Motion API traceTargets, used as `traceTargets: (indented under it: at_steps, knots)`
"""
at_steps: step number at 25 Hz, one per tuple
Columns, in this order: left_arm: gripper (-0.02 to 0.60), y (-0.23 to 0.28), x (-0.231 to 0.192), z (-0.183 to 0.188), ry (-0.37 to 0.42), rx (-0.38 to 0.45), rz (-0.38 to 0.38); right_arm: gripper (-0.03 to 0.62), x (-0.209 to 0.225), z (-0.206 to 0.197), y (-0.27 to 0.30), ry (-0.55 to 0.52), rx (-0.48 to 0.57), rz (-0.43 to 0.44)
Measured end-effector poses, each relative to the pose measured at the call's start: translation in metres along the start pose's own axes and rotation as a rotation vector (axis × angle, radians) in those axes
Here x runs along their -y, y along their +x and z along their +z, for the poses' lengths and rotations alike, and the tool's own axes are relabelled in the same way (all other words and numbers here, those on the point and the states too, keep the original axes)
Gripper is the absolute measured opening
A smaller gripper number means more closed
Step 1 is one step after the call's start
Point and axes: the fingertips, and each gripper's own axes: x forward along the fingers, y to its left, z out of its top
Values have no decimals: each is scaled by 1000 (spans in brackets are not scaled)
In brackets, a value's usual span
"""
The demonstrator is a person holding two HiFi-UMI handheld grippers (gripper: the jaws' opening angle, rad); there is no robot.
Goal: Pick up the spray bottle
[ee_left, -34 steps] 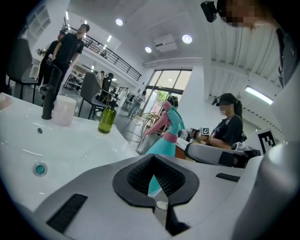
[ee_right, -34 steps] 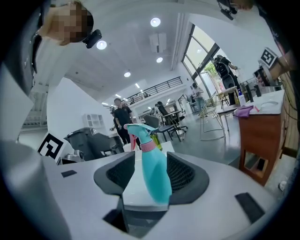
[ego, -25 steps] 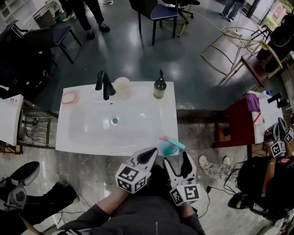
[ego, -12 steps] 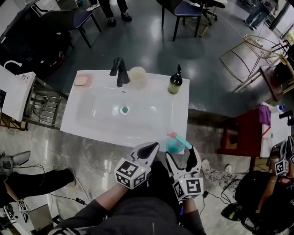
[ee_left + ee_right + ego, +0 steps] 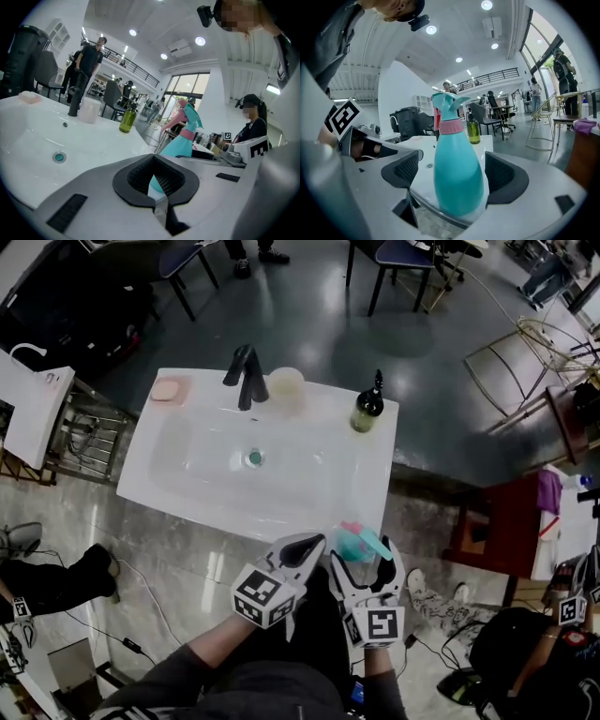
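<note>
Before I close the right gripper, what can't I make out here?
- Spray bottle base: right gripper view, cut off by the right gripper's own body; head view, too small and seen from above.
- Whether the pads touch the spray bottle: right gripper view, it overlaps one pad's edge.
- Spray bottle's lower half: left gripper view, behind the shut left gripper.

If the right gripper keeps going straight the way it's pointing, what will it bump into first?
The teal spray bottle. It stands upright between the jaws of the right gripper, which have just been opening and don't seem to press it yet.
</note>
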Motion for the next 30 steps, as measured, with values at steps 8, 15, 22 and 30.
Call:
traceTargets:
  at_steps: [8, 15, 22, 30]
  knots:
    - [6, 8, -13, -9, -8, 1, 23, 383, 0, -12, 16, -48, 20, 41]
    - [6, 9, -15, -14, -11, 4, 20, 383, 2, -16, 25, -57, 40, 41]
    - [6, 11, -15, -16, -18, 7, 15, 383, 5, -19, 34, -83, 51, 47]
    - [6, 11, -19, -19, -27, 2, 25, 382, 5, -21, 38, -113, 39, 56]
